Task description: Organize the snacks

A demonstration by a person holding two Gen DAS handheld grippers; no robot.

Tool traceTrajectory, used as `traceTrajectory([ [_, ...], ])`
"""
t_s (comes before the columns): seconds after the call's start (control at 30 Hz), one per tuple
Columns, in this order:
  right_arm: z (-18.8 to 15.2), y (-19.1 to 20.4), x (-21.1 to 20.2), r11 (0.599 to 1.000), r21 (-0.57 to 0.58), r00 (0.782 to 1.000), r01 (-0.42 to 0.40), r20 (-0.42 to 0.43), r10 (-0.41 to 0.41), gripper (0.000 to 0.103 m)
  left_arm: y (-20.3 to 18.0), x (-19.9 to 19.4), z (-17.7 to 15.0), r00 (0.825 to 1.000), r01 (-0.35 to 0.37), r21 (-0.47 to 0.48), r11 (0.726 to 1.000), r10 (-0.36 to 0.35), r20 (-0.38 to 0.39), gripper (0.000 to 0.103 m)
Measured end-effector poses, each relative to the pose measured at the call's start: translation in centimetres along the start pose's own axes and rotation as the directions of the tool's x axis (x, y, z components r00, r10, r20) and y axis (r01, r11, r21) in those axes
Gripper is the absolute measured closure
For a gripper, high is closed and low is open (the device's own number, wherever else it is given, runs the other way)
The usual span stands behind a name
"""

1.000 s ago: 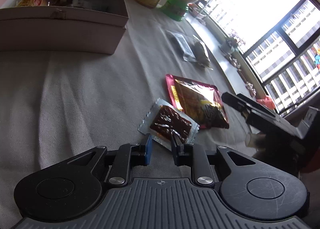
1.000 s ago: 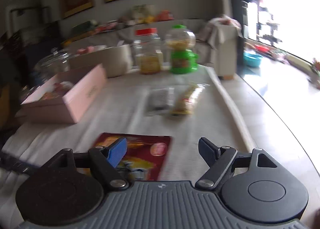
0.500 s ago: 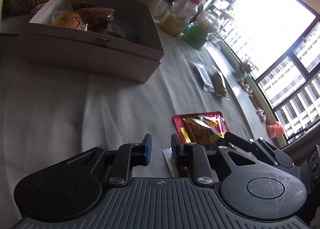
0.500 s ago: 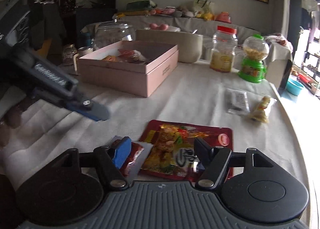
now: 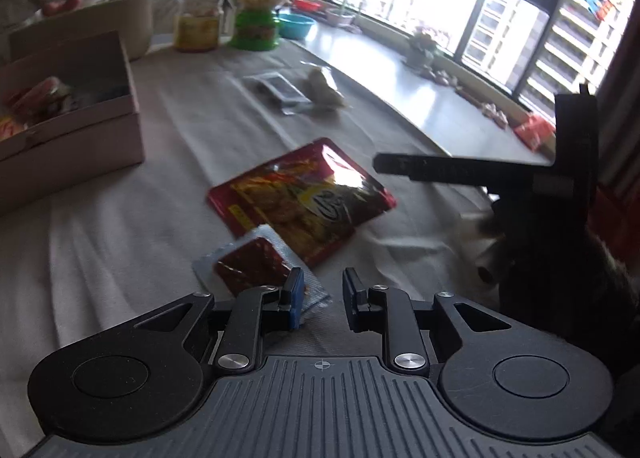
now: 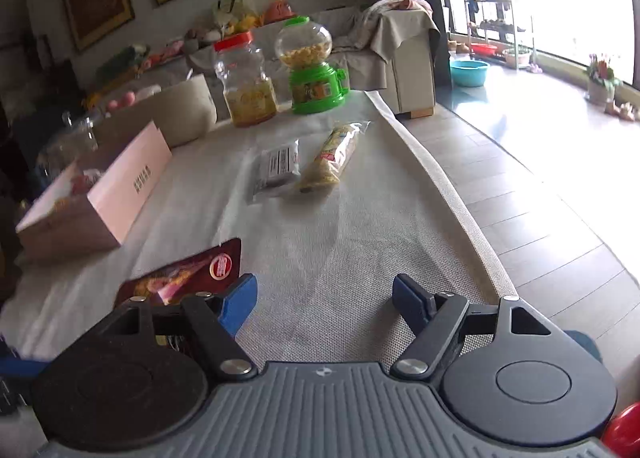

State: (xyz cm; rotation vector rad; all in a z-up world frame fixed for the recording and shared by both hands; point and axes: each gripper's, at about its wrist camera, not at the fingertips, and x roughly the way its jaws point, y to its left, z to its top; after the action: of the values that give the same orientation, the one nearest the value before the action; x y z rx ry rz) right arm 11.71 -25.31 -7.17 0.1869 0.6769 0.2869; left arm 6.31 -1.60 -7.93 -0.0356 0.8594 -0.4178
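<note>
A big red snack pouch [image 5: 300, 198] lies on the grey cloth, with a small clear packet of dark red snack [image 5: 250, 268] by its near corner. My left gripper [image 5: 322, 294] is open a little and empty, its left finger just over the small packet's edge. My right gripper [image 6: 324, 300] is wide open and empty above the cloth, with the red pouch [image 6: 188, 278] at its left finger; it also shows in the left wrist view [image 5: 460, 170]. A grey packet [image 6: 278, 168] and a yellow snack bag [image 6: 332, 158] lie farther off. A pink box [image 6: 100, 194] holds several snacks.
A red-lidded jar [image 6: 246, 82] and a green candy dispenser [image 6: 314, 66] stand at the table's far end beside a beige box [image 6: 180, 110]. The table edge [image 6: 452, 194] runs along the right, with tiled floor beyond. A sofa stands behind.
My left gripper has swung right, away from the pink box, and opened slightly by the small packet. My right gripper has opened wider and turned right, leaving the red pouch at its left.
</note>
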Motion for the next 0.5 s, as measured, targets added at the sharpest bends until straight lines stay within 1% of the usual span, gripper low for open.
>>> traceTrajectory([
  [0.07,-0.2,0.0,0.0,1.0,-0.004,1.0,-0.003,0.001,0.003,0.026,-1.0,0.5,-0.4,0.999,-0.032,0.064,0.997,0.033,-0.02,0.076],
  [0.17,-0.3,0.1,0.0,1.0,-0.01,1.0,-0.003,0.002,0.003,0.025,-1.5,0.9,-1.4,0.991,-0.123,0.158,0.98,0.129,-0.028,0.076],
  [0.2,-0.3,0.0,0.0,1.0,-0.008,1.0,-0.005,0.003,0.005,0.024,-1.3,0.9,-1.6,0.989,-0.141,0.166,0.976,0.148,-0.028,0.075],
  [0.3,-0.3,0.1,0.0,1.0,-0.005,1.0,-0.008,0.004,0.008,0.024,0.2,0.2,-1.7,0.985,-0.164,0.118,0.979,0.169,-0.029,0.074],
  [0.4,-0.3,0.1,0.0,1.0,-0.01,1.0,-0.006,0.003,0.006,0.023,2.0,-0.5,-1.3,0.968,-0.25,0.069,0.966,0.251,-0.017,0.075],
  [0.43,-0.3,0.1,0.0,1.0,-0.013,1.0,-0.006,0.002,0.006,0.022,2.7,-0.8,-1.1,0.963,-0.268,0.039,0.963,0.269,-0.014,0.075],
  [0.5,-0.3,0.1,0.0,1.0,-0.016,1.0,-0.011,0.001,0.011,0.021,3.9,-1.4,-0.8,0.96,-0.281,-0.018,0.96,0.281,-0.001,0.075],
])
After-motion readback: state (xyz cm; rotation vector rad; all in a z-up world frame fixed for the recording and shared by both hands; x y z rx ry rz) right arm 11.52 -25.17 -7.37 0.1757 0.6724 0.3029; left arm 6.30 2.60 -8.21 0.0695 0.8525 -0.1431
